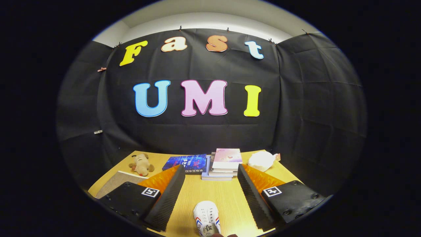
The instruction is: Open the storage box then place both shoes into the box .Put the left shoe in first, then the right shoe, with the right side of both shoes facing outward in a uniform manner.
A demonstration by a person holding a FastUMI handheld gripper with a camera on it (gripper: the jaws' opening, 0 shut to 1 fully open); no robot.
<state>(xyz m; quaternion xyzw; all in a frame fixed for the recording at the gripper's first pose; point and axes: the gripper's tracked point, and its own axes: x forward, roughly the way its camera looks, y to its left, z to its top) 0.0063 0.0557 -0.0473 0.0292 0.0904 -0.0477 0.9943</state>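
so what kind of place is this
Probably a staged recording booth: black cloth wall behind a wooden table set with props: a white shoe between the open gripper fingers, stacked books, a plush dog.

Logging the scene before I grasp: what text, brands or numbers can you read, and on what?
Blue book cover: print too blurred to read.
Pink book atop the stack: too small to read.
Shoe insole mark: blurred.
Gripper, jaws open, shoe between them: square markers, no words.
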